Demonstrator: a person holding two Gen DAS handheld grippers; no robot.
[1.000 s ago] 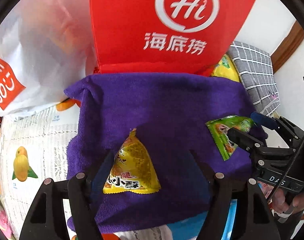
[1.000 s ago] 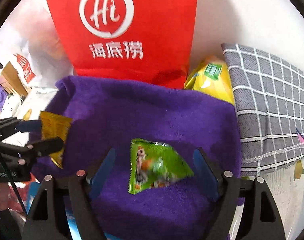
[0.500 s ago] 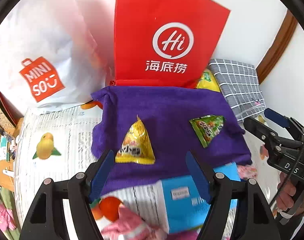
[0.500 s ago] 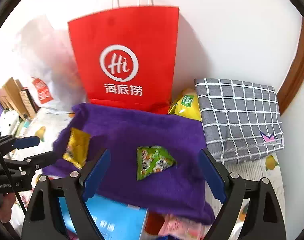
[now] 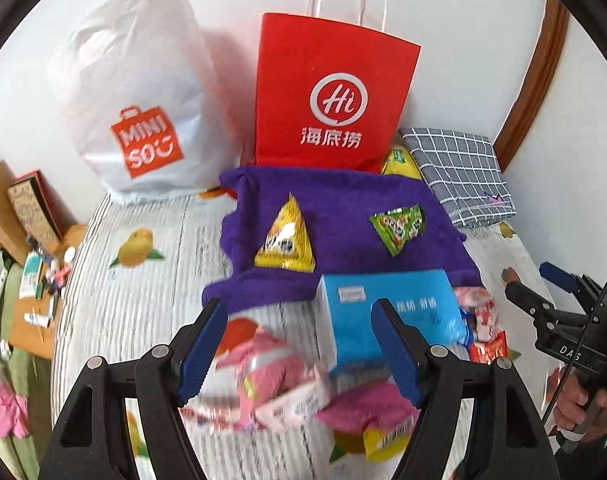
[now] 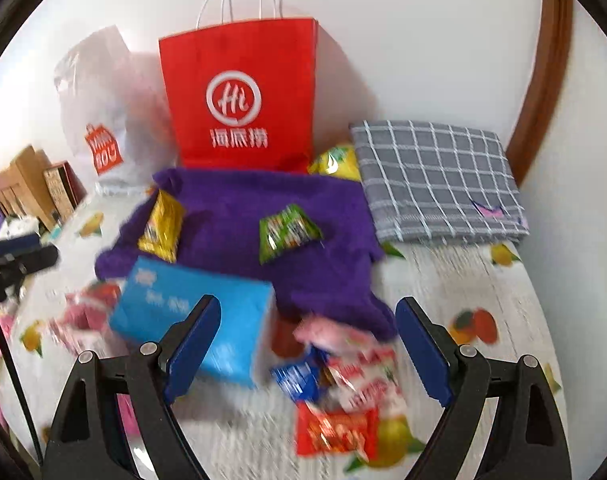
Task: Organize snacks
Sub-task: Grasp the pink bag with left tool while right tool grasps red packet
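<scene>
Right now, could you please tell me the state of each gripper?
Left gripper: open, holding nothing.
Right gripper: open, holding nothing.

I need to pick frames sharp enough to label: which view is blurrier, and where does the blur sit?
Right wrist view: blurrier, smeared across the blue box and the loose snack packets. Left wrist view: sharper, red bag lettering crisp, only the pink packets near the lens smeared. Both bend straight lines at the edges.
</scene>
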